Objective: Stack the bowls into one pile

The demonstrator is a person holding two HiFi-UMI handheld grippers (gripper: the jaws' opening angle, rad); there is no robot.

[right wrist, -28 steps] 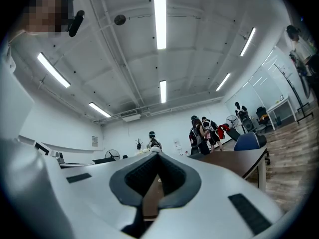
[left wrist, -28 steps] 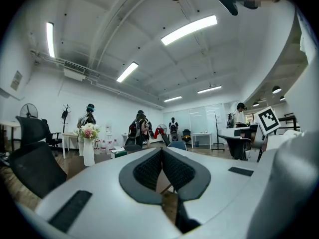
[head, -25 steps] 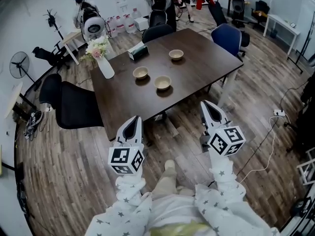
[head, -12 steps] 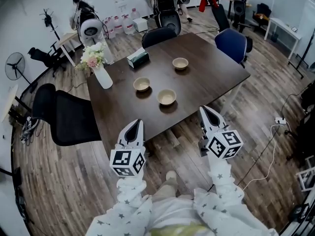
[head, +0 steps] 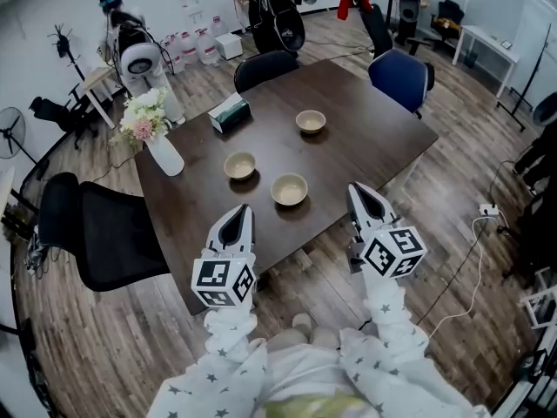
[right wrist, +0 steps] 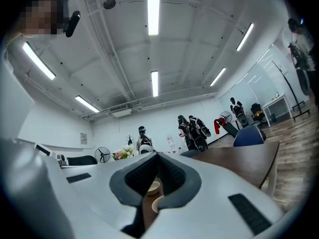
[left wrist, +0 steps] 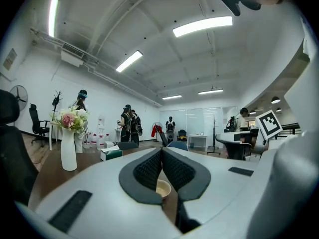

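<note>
Hovering at the counter's [head: 374, 146] near edge: left gripper [head: 239, 212] and right gripper [head: 357, 190], jaws of both pressed together, nothing held. Three bowls sit unstacked on the counter: near bowl [head: 289, 189] ahead between the grippers, left bowl [head: 239, 165] near it, far bowl [head: 311, 121] well apart. Flower vase [head: 164, 156] far left.

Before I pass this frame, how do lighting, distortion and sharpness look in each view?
Head view: heavy fisheye bows the table edges; even light, the nearest bowl sharp with a soft shadow. Left gripper view: ceiling strip light blown out, dark corners, left tongs filling the bottom. Right gripper view: same dark corners and glare.
</note>
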